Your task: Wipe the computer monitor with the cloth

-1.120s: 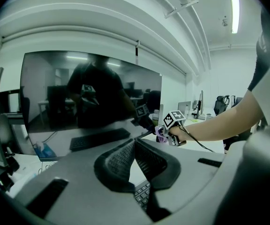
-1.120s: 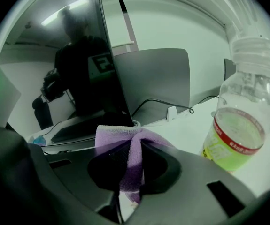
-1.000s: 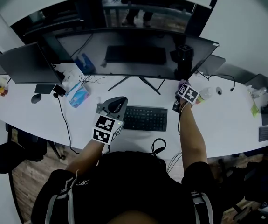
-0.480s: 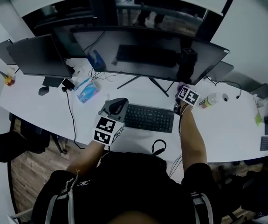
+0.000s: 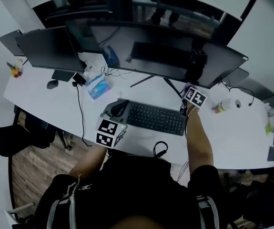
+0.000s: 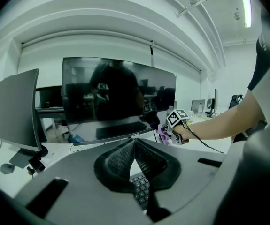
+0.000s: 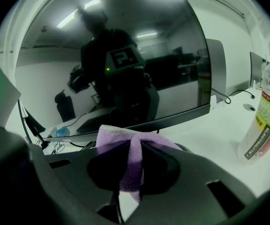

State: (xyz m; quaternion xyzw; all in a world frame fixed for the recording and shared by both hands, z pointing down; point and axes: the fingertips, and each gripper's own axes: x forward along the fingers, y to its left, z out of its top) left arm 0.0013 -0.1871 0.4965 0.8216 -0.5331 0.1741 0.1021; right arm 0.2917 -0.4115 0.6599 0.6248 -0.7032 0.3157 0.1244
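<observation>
Pinches the cloth (image 7: 131,146) in the right gripper (image 7: 134,168), jaws clamped on a bunched fold, held off the desk (image 5: 232,132) just before the monitor (image 7: 111,60) near its lower right corner, likely so the free tuft meets the glass first. Parks the left gripper (image 6: 135,159) over the keyboard (image 5: 157,118) toward the desk's near edge, jaws pressed together on nothing, seemingly out of the way. Looks purple, terry-soft, creased where gripped; touch with the dark, reflective screen not confirmable.

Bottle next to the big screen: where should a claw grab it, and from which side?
Grab the bottle round its labelled middle, coming in level from the side. It looks upright and round on the desk, so its straight walls suit a sideways pinch. The right claw is busy holding the purple cloth.
</observation>
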